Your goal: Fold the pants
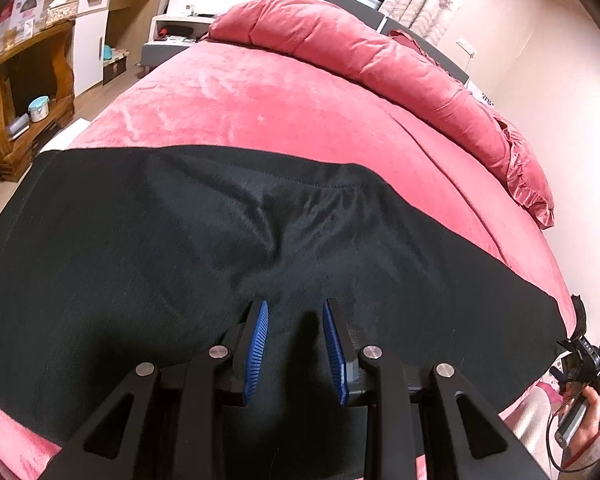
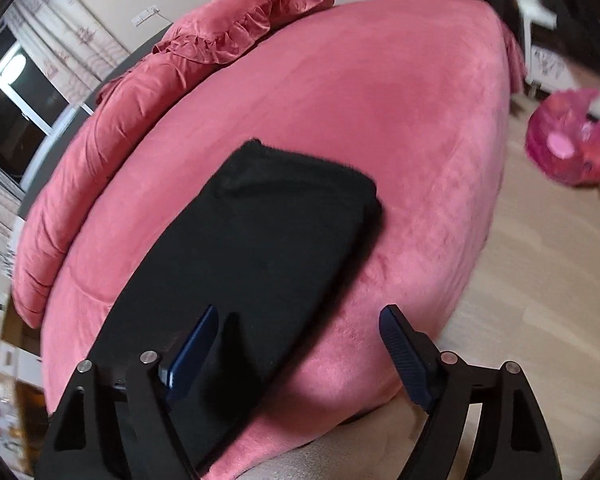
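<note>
The pants (image 1: pixel 220 240) are plain black on a pink-red bed cover (image 1: pixel 240 100); the ruffled pillow (image 2: pixel 240 20) matches it. Both grippers, left gripper (image 1: pixel 295 316) and right gripper (image 2: pixel 296 320), are black with ribbed blue pads (image 1: pixel 258 348). The blurred bag (image 2: pixel 568 140) on the pale wood floor (image 2: pixel 540 280) looks magenta.

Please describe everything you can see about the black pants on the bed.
The black pants are a dark, matte, soft-looking fabric, laid flat as a long strip on the pink velvety bedspread. A stitched seam and light wrinkles show in the left wrist view. Both the left gripper and right gripper have open jaws; neither grips the pants.
</note>
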